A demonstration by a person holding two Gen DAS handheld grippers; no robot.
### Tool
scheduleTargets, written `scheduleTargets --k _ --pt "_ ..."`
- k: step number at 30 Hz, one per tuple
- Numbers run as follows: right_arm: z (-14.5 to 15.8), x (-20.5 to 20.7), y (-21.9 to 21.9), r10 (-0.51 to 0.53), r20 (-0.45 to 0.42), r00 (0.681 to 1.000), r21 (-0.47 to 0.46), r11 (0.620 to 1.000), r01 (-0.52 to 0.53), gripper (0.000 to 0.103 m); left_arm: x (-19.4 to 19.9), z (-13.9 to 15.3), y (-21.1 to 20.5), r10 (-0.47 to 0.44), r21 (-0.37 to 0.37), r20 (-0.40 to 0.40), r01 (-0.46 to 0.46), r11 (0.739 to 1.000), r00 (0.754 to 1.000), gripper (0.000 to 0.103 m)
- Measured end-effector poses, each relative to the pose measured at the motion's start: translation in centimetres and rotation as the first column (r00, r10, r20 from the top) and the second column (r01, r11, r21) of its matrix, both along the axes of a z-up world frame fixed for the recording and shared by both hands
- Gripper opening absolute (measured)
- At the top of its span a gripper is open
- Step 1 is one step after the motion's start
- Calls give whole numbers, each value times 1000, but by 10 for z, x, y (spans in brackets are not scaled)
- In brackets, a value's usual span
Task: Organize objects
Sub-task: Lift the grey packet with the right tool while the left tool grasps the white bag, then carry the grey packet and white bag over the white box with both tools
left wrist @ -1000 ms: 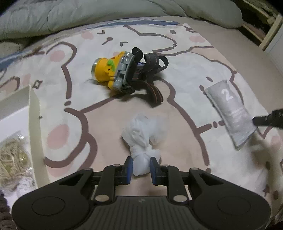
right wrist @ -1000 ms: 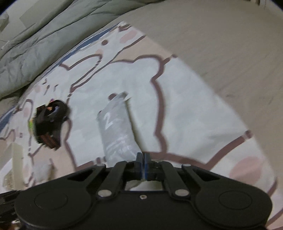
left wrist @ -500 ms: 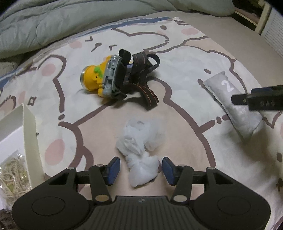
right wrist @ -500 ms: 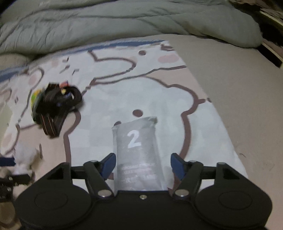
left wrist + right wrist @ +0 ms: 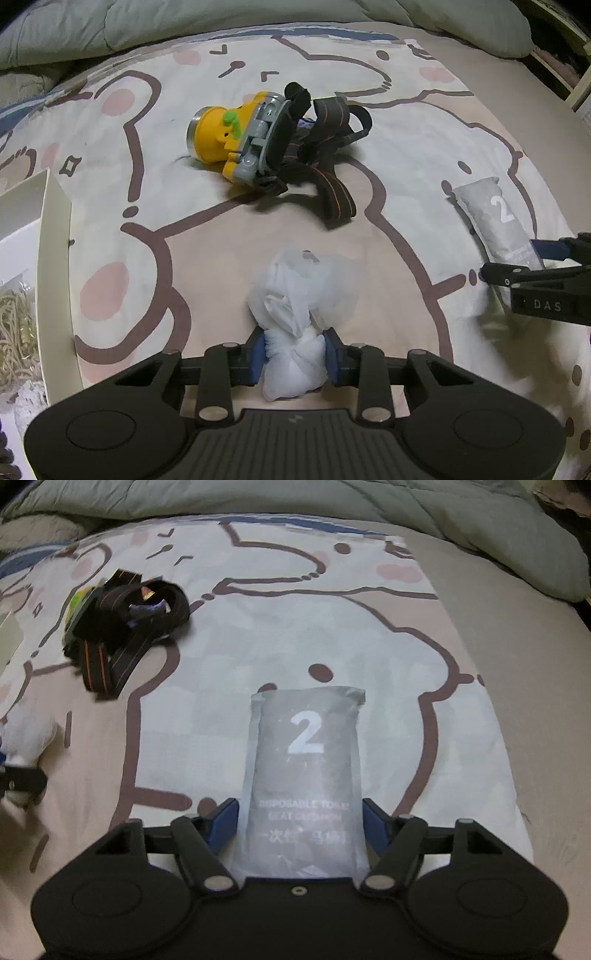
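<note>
The left tool (image 5: 294, 356) had just been closing and its pads pinched the knotted end of the white bundle (image 5: 295, 325), which lay on the bed (image 5: 406, 155) near the open box (image 5: 55, 266) at the left. The grip sat only on the knot; the loose, puffy part ahead of it could probably sag or work free if lifted fast, and thin plastic might slip between the pads.

The right tool (image 5: 300, 821) stood spread, its jaws having just narrowed a little, with the near end of the grey packet (image 5: 304, 768) between them. The pads looked beside the packet's edges, and whether they touched could not be told. A flat, soft packet taken across its width would likely buckle or fold, and closing low might also catch the sheet beneath.

The headlamp (image 5: 258, 144) with its straps lay well apart from both, untouched. Its trailing straps could snag later. Both tools worked close together, so a crossing move toward the box risked a knock.
</note>
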State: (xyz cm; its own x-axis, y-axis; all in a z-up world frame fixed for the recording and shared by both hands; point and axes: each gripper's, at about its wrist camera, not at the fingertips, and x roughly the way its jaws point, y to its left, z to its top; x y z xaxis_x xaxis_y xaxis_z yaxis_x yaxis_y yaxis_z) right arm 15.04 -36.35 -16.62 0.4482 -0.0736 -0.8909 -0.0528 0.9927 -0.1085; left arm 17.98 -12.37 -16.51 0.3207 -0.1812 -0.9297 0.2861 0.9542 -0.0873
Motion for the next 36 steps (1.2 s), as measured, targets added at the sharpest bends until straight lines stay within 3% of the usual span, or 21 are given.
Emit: scheduleTargets --k 2,8,26,36 --pt "2 -1 -1 2 -4 1000 14 1000 -2 58 0 0 1 -1 -1 -3 1 1000 1000 32" --pt "9 -4 -3 -16 8 1000 32 999 16 53 -1 8 4 14 -6 18 -14 1000 1000 31" --pt "80 1 30 -56 189 980 144 989 29 53 -9 70 33 126 -90 200 -110 990 972 31" --pt "106 9 86 -16 249 968 200 979 -35 53 -21 94 91 196 -77 284 -182 980 939 31"
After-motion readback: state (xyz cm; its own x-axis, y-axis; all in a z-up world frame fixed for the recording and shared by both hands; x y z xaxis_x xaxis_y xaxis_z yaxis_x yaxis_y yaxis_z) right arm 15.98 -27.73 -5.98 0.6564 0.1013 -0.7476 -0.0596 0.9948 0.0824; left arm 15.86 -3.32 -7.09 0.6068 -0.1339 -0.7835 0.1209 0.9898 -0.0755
